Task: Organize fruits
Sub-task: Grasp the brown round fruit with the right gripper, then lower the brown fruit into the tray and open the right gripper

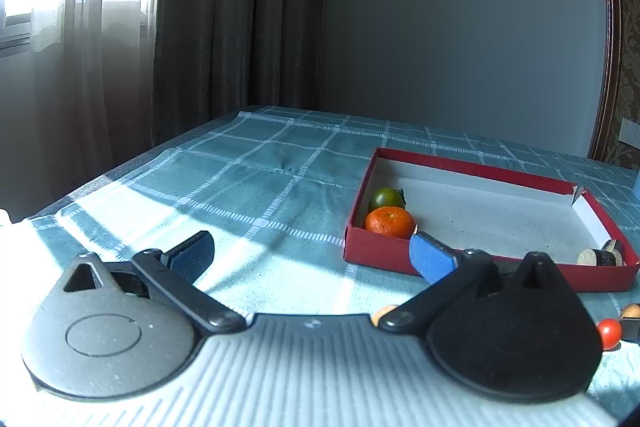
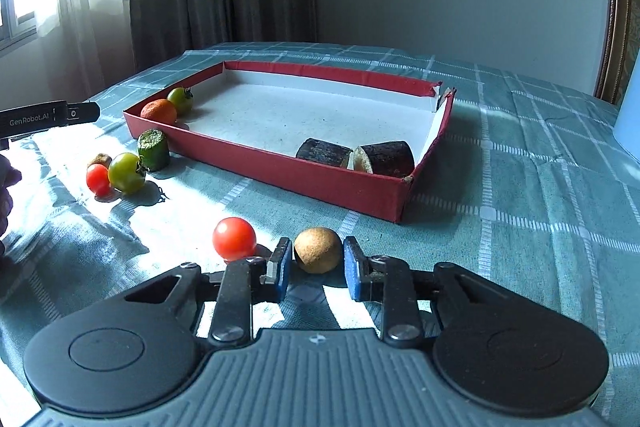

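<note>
A red tray (image 2: 320,183) (image 1: 380,251) lies on the checked tablecloth. In its left corner sit an orange tangerine (image 2: 159,111) (image 1: 390,221) and a green tomato (image 2: 181,99) (image 1: 386,198); at its right end lie two dark cut pieces (image 2: 360,153) (image 1: 602,255). My right gripper (image 2: 316,263) is open, its pads on either side of a brown round fruit (image 2: 318,250), close but apart from it. A red tomato (image 2: 234,238) lies just left. My left gripper (image 1: 312,257) is open wide and empty, left of the tray.
Left of the tray lie a green cut cylinder (image 2: 153,149), a green-yellow tomato (image 2: 126,172), a small red tomato (image 2: 98,179) and a brown fruit (image 2: 100,159). The left gripper's body (image 2: 48,118) shows at the far left. Curtains and a wall stand behind the table.
</note>
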The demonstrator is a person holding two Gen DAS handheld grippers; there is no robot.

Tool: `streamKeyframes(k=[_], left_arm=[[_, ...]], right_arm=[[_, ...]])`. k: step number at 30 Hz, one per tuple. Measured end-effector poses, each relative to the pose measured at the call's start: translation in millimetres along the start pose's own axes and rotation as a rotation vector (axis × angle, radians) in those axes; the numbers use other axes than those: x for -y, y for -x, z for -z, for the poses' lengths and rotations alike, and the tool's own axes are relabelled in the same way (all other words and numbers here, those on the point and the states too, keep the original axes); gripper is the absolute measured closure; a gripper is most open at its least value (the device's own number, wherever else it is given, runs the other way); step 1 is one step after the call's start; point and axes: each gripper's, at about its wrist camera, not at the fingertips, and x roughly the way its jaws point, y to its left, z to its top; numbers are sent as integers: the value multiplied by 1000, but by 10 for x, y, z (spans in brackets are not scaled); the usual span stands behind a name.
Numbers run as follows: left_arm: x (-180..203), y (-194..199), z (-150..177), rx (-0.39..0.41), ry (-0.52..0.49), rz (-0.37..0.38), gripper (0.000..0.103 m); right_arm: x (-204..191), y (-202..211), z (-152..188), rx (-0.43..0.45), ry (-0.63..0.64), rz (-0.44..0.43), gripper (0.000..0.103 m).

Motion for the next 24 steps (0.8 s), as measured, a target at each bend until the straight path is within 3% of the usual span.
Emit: streamKeyframes(k=[8, 14, 18, 24], left_arm=[[19, -14, 8, -5, -12, -7, 0], [28, -25, 13, -11, -16, -15, 0], [28, -37, 11, -18, -15, -15, 0], [25, -45, 13, -22, -16, -15, 0]], right_arm=[[45, 149, -70, 79, -15, -14, 77], [179, 167, -558, 152, -7, 23, 77], [327, -145, -801, 92, -20, 28, 77], [365, -629, -882, -11, -7, 45, 77]])
